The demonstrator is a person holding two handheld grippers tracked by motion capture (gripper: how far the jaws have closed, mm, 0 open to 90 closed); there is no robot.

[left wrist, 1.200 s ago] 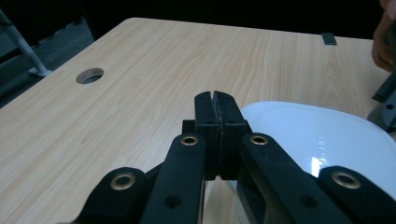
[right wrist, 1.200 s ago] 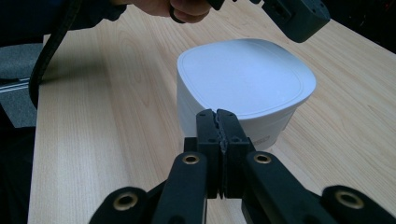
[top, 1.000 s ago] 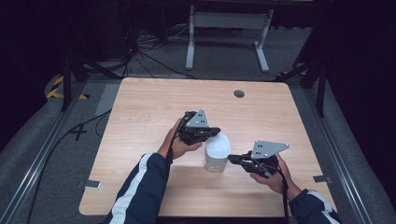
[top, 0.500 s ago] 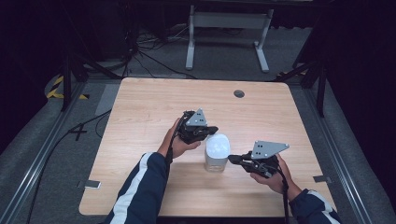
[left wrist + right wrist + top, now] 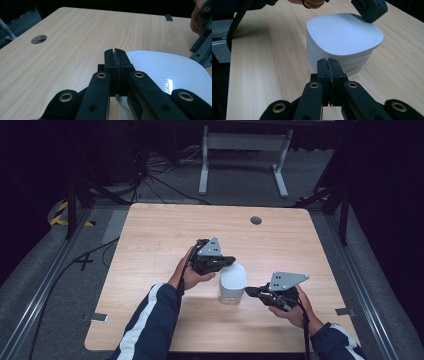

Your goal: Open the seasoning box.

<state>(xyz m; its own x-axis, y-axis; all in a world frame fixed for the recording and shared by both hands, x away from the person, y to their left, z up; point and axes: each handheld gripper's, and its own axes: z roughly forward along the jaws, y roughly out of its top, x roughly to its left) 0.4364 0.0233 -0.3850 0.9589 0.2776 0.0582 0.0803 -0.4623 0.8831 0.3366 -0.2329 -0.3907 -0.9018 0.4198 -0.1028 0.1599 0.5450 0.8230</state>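
In the high view, a white tub (image 5: 233, 283) with a rounded-square lid stands upright on the wooden surface (image 5: 150, 235), a little toward six o'clock from its middle. The left gripper (image 5: 227, 261) sits at about ten o'clock of the tub, its tip over the lid's far edge, while the right gripper (image 5: 248, 291) lies at roughly four o'clock, its tip just beside the tub's side wall. Both are near, one on either side; whether either actually touches cannot be settled from here. In the left gripper view, the left gripper (image 5: 116, 55) has its jaws pressed together with nothing between them, and the tub's lid (image 5: 170, 72) spreads out just beyond and toward three o'clock of the tip, lower than the jaws, so this gripper stands above the lid, not beside it. The cable hole (image 5: 38, 39) in the surface sits far off at ten o'clock. In the right gripper view, the right gripper (image 5: 328, 65) is likewise closed flat on itself and empty, and the tub (image 5: 343, 41) rises straight ahead at twelve o'clock, its wall directly past the tip; the other gripper's black end (image 5: 369, 8) hangs over the lid's far corner at about one o'clock. Judging by this, the right gripper points square at the tub's side, and either one would have to spread before taking hold.
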